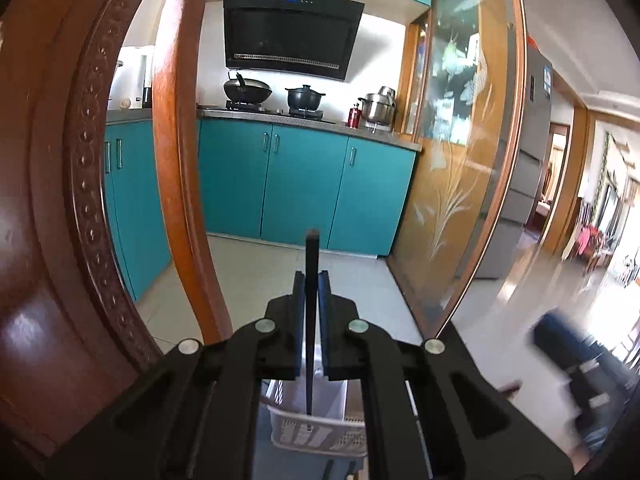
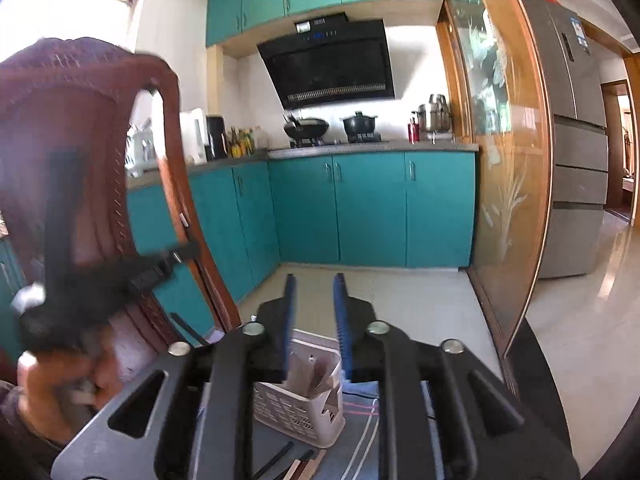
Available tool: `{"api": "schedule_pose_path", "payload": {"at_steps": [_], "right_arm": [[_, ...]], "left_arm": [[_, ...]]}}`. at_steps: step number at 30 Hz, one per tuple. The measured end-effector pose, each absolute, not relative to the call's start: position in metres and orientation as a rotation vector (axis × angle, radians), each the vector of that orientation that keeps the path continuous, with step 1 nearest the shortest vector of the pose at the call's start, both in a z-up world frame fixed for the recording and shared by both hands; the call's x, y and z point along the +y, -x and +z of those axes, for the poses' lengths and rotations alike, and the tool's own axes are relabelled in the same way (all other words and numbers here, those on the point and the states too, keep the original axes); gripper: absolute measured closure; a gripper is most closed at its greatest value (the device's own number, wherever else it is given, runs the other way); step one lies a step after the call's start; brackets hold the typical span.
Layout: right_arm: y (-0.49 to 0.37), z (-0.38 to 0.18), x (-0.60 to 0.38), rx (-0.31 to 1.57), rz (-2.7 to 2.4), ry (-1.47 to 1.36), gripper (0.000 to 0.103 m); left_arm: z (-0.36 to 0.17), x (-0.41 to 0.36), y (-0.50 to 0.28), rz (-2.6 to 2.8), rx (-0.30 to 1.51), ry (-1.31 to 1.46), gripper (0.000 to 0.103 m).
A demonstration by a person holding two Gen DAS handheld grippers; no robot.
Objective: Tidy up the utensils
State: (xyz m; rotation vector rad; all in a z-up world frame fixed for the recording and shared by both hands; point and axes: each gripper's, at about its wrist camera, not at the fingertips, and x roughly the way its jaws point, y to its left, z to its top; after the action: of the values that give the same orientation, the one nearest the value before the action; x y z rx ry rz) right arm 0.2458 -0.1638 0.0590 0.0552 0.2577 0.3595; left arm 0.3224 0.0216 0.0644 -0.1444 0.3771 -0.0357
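Note:
My left gripper (image 1: 312,276) is shut on a black chopstick (image 1: 311,264), held upright, its lower end just above or inside the white slotted utensil basket (image 1: 320,432) below. In the right wrist view the same basket (image 2: 298,408) stands on a blue cloth and holds some flat utensils. My right gripper (image 2: 313,284) is open and empty above the basket. More chopsticks (image 2: 300,464) lie on the cloth in front of the basket. The left gripper (image 2: 60,304) shows blurred at the left, a hand around it.
A carved wooden chair back (image 1: 80,160) stands close at the left. Beyond are teal kitchen cabinets (image 1: 304,184), a stove with pots, and a glass sliding door (image 1: 460,160) at the right. A striped blue cloth (image 2: 360,408) covers the table.

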Motion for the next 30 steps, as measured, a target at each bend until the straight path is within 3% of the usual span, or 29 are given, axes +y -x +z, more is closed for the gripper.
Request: {"api": "schedule_pose_path", "payload": {"at_steps": [7, 15, 21, 26, 30], "right_arm": [[-0.200, 0.023, -0.177, 0.296, 0.701, 0.027, 0.071], [-0.303, -0.129, -0.164, 0.902, 0.379, 0.024, 0.071], [-0.343, -0.163, -0.154, 0.972, 0.334, -0.093, 0.071], [-0.357, -0.175, -0.146, 1.024, 0.279, -0.074, 0.093], [-0.355, -0.172, -0.148, 1.059, 0.297, -0.021, 0.093]], "left_arm": [[0.050, 0.019, -0.272, -0.057, 0.276, 0.085, 0.092], [0.013, 0.008, -0.233, -0.097, 0.266, -0.004, 0.076], [-0.026, 0.003, -0.245, -0.085, 0.443, -0.011, 0.075], [-0.050, 0.013, -0.255, -0.106, 0.572, 0.033, 0.073], [-0.069, 0.016, -0.257, -0.119, 0.652, 0.004, 0.070]]}}
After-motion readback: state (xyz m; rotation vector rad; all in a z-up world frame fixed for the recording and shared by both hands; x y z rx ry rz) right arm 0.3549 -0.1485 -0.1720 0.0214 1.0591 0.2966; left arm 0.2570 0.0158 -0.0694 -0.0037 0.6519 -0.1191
